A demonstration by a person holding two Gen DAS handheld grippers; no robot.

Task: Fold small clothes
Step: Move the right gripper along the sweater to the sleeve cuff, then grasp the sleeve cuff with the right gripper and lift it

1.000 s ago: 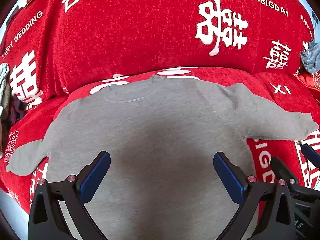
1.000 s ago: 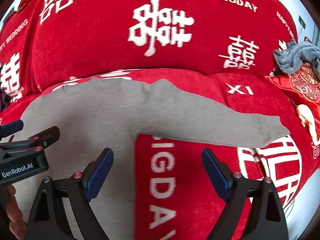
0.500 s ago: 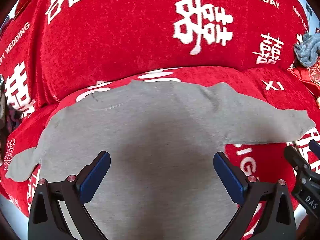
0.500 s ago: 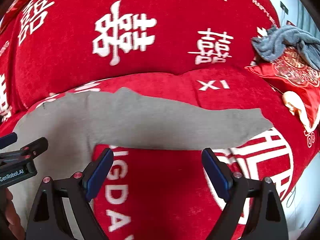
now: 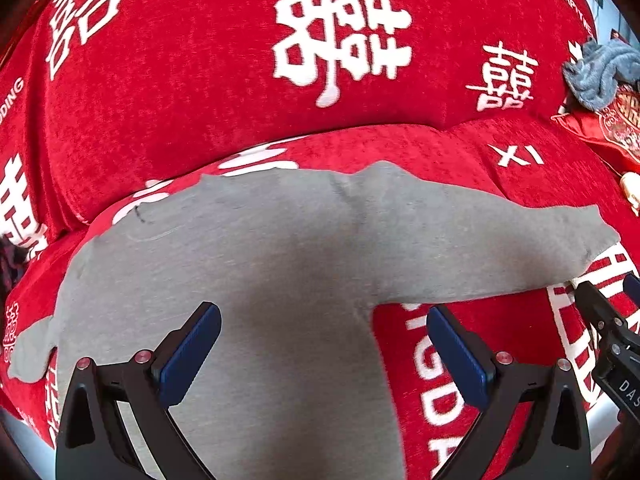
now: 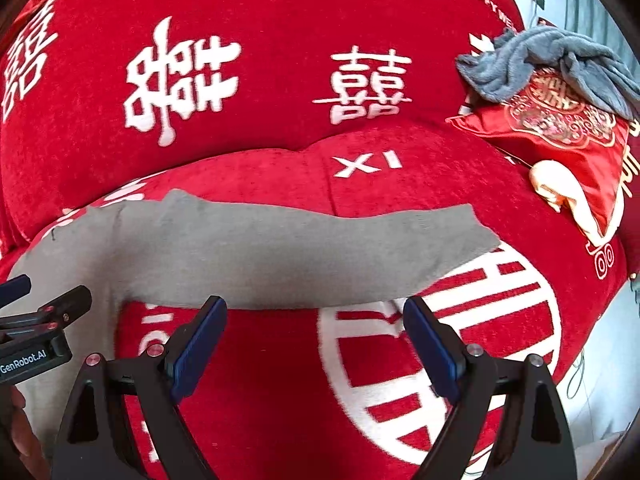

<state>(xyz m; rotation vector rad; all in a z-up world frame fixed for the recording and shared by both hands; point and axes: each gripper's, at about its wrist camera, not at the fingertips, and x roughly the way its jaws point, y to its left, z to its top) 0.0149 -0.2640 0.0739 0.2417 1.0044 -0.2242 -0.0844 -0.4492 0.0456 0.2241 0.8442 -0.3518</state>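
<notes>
A grey long-sleeved top [image 5: 256, 264] lies flat on the red sofa seat, neckline toward the backrest. Its right sleeve [image 6: 312, 256] stretches out sideways, and the cuff ends near a white circle pattern. My left gripper [image 5: 322, 344] hangs open over the right side of the torso, nothing between its blue pads. Open and empty too, my right gripper [image 6: 314, 340] hovers just in front of the sleeve's lower edge. The top's left sleeve end [image 5: 30, 354] shows at the far left of the left wrist view.
The red sofa cover [image 6: 280, 60] with white characters rises as a backrest behind the top. A red embroidered cushion [image 6: 560, 140] with a crumpled grey-blue cloth [image 6: 540, 64] on it sits at the right. Part of a hand [image 6: 16, 420] shows at the lower left.
Both grippers have shifted to the right along the sofa. The right one now faces the outstretched sleeve instead of the armpit. Both stayed open.
</notes>
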